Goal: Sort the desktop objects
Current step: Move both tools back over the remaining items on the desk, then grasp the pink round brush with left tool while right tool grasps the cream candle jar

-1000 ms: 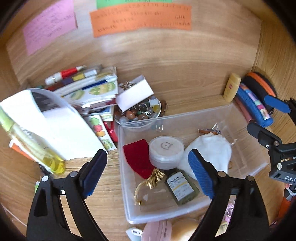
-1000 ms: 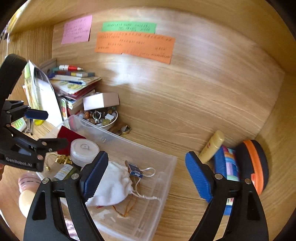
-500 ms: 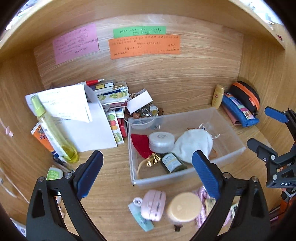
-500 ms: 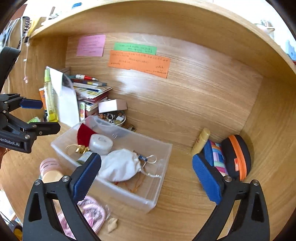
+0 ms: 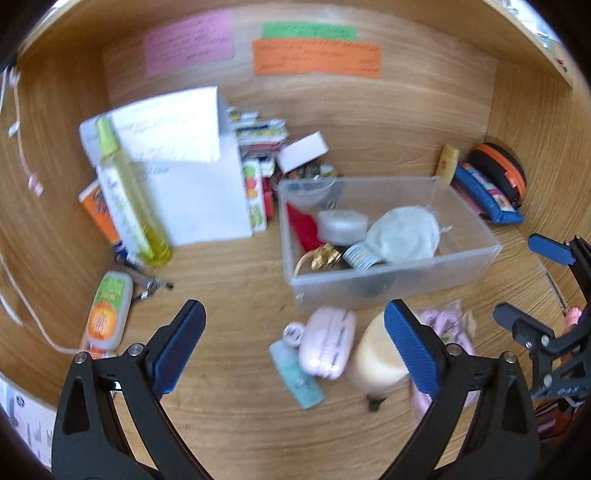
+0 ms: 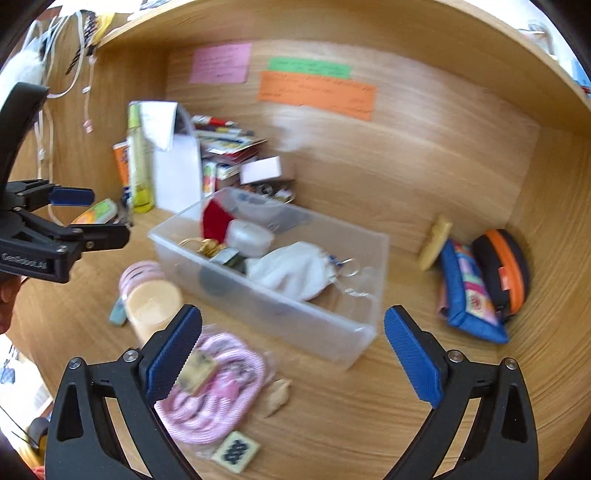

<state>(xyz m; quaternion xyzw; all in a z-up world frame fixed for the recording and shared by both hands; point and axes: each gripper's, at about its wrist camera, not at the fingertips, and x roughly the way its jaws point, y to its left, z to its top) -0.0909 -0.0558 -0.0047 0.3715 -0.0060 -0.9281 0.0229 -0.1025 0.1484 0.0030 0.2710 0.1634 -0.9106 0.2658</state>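
both claws [image 5: 295, 350] [image 6: 293, 349] backed off filled bin [image 5: 469, 258].

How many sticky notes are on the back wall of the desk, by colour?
Pink note: 1
Green note: 1
Orange note: 1
Total: 3

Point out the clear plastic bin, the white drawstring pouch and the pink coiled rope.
clear plastic bin [image 6: 258, 314]: right wrist view, near side wall.
white drawstring pouch [image 6: 291, 271]: right wrist view, middle of the cloth.
pink coiled rope [image 6: 225, 402]: right wrist view, coil's middle.
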